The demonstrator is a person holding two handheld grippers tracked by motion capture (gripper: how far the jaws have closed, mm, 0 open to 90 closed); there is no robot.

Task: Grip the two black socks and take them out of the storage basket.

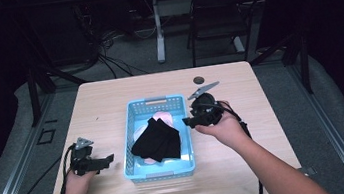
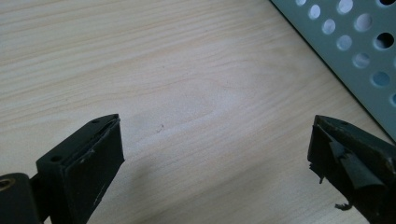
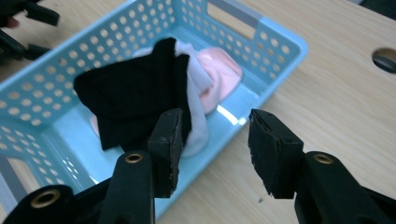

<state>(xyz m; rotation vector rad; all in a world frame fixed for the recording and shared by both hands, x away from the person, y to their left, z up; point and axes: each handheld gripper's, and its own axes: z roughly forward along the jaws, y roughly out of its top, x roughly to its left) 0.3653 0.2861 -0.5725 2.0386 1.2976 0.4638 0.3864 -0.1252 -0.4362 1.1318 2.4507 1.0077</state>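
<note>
A light blue perforated basket (image 1: 155,100) stands in the middle of the wooden table. In it a black cloth (image 1: 158,141) lies over pink and white cloth (image 1: 162,116). My right gripper (image 1: 188,121) is held at the basket's right rim, a little above it. In the right gripper view its jaws (image 3: 215,126) stand open with nothing between them, and they face the black cloth (image 3: 130,88), the pink cloth (image 3: 219,70) and the basket wall (image 3: 46,93). My left gripper (image 1: 103,161) rests left of the basket, open (image 2: 215,154) over bare wood, with the basket's side (image 2: 355,42) at the upper right.
A round dark hole (image 1: 199,79) is in the tabletop behind the basket, seen as well in the right gripper view (image 3: 385,58). A black chair (image 1: 224,9) and a white stand (image 1: 158,28) are on the floor beyond the table's far edge.
</note>
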